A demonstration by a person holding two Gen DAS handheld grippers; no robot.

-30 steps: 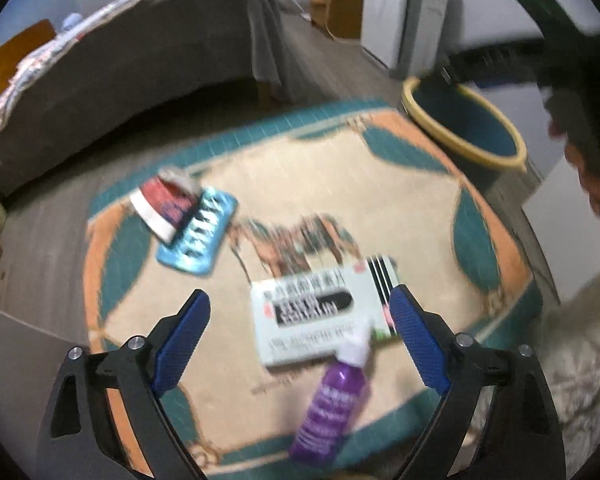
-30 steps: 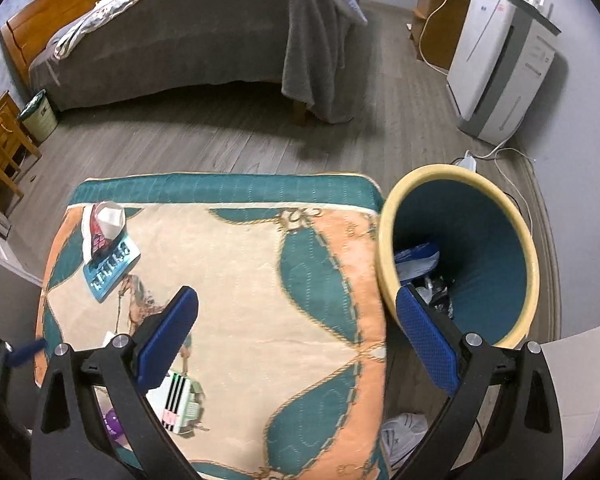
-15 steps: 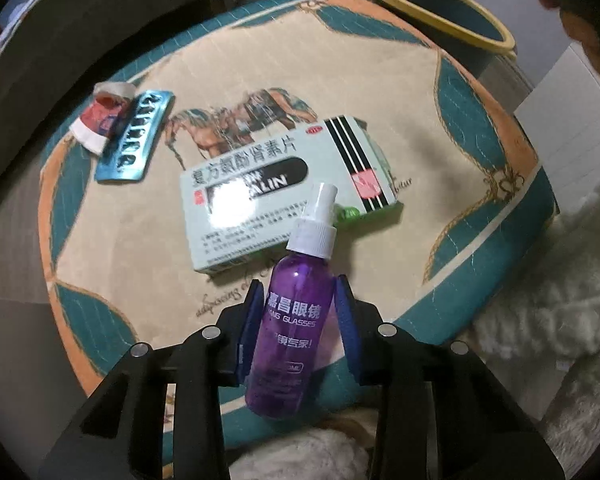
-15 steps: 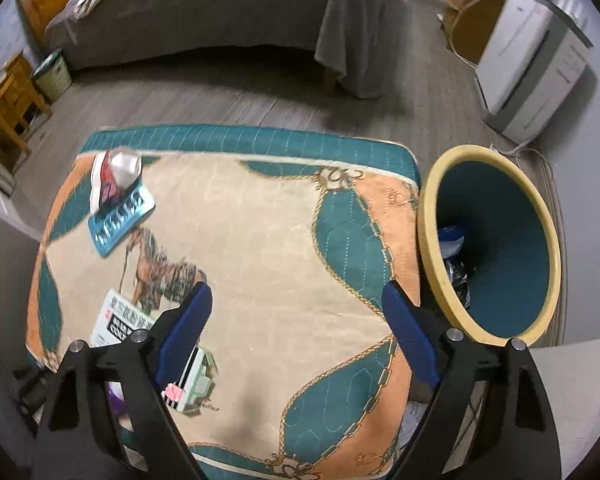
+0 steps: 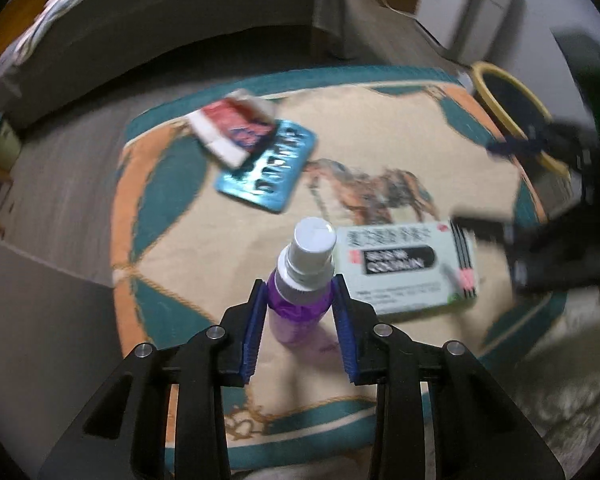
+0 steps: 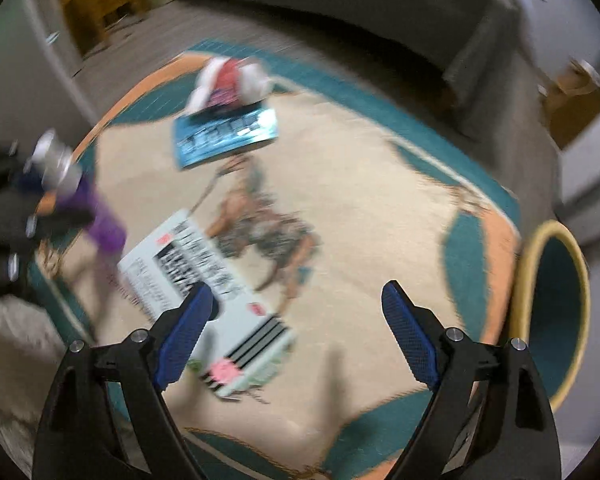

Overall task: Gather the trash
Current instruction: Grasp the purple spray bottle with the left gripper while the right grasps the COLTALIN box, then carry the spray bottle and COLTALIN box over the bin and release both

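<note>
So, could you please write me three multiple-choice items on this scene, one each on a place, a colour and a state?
1. Where does the bin stand?
A. On the mat
B. On the floor beside the mat's edge
C. On the bed

2. What colour is the spray bottle body?
A. Purple
B. Green
C. Red

3. How is the right hand-held gripper?
A. Shut on the medicine box
B. Shut on the blister pack
C. Open, holding nothing

Answers:
1. B: the right wrist view shows the yellow-rimmed bin just off the mat.
2. A: the body is purple under a white cap, clamped in the left hand-held gripper.
3. C: its blue pads stand wide apart above the medicine box, nothing between them.
</note>
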